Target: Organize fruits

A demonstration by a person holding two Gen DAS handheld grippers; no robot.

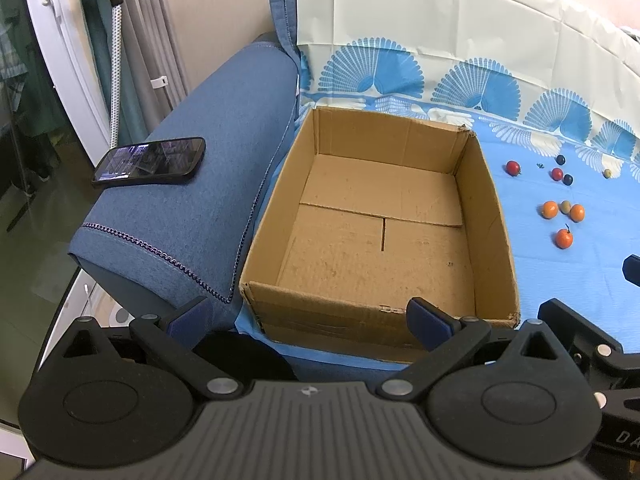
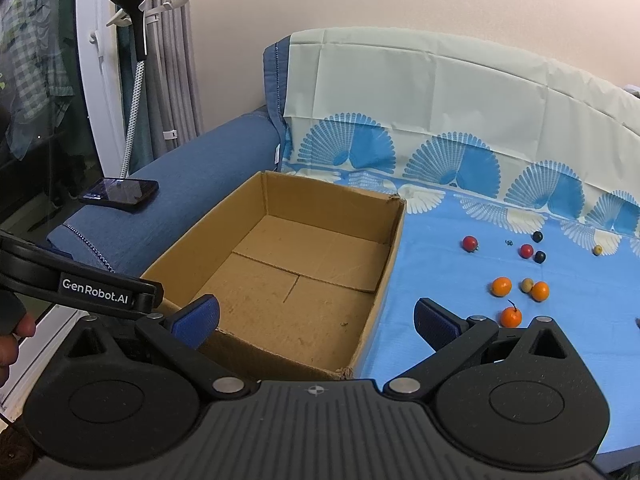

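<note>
Both tongs, left tongs (image 1: 310,318) and right tongs (image 2: 316,320), gape wide and empty; start with the nearest orange (image 2: 511,317), grip gently, then drop it into the cardboard box (image 2: 280,276).

Left gripper (image 1: 308,316) is hovering at the near wall of the cardboard box (image 1: 496,216), jaws spread wide, holding nothing. Box is sitting on the blue cloth (image 1: 580,288) against the sofa armrest (image 1: 224,128). Phone (image 1: 150,161) is lying on the armrest. Fruits are lying on the cloth to the box's right: three orange fruits (image 1: 564,239), red ones (image 1: 513,167), dark ones (image 1: 561,159).
</note>
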